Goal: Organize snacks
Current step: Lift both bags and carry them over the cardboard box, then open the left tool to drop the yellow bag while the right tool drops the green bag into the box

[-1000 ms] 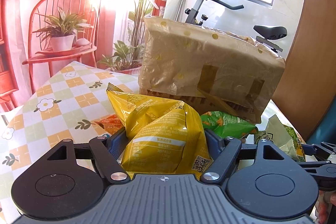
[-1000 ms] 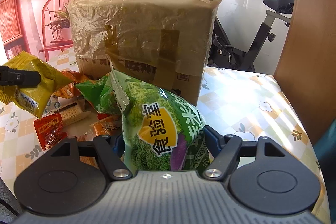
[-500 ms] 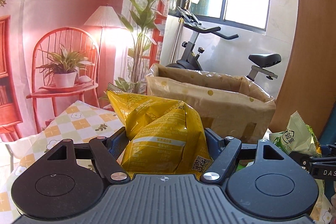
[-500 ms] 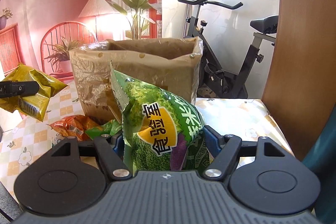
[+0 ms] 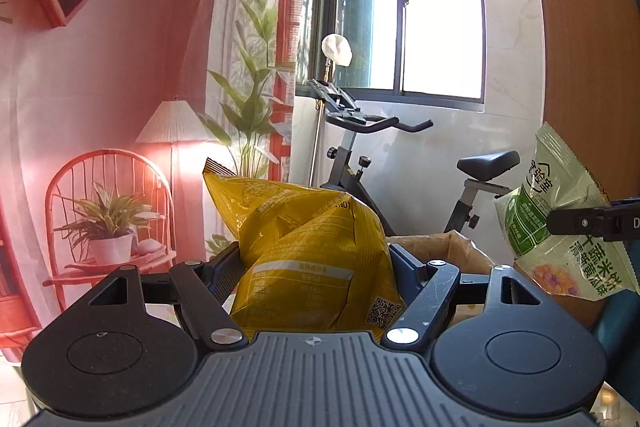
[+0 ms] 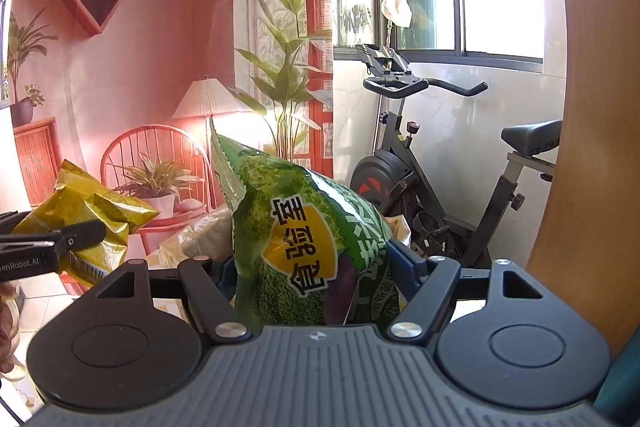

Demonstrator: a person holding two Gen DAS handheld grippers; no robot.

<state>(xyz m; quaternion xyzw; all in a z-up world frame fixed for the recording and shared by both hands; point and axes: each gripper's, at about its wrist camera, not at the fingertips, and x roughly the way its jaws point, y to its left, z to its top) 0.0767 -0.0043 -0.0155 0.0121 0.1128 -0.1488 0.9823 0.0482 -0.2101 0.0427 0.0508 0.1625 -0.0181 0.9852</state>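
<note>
A: What is the biggest thing behind the grippers?
B: The bike by the window, then the brown box, only its top edge visible, low behind the bags.

A: And the snacks?
B: The left gripper is clamped on the yellow bag, held up in the air. The right gripper is clamped on the green bag, also in the air, beside the yellow one

Cardboard box mostly hidden behind yellow snack bag
</note>
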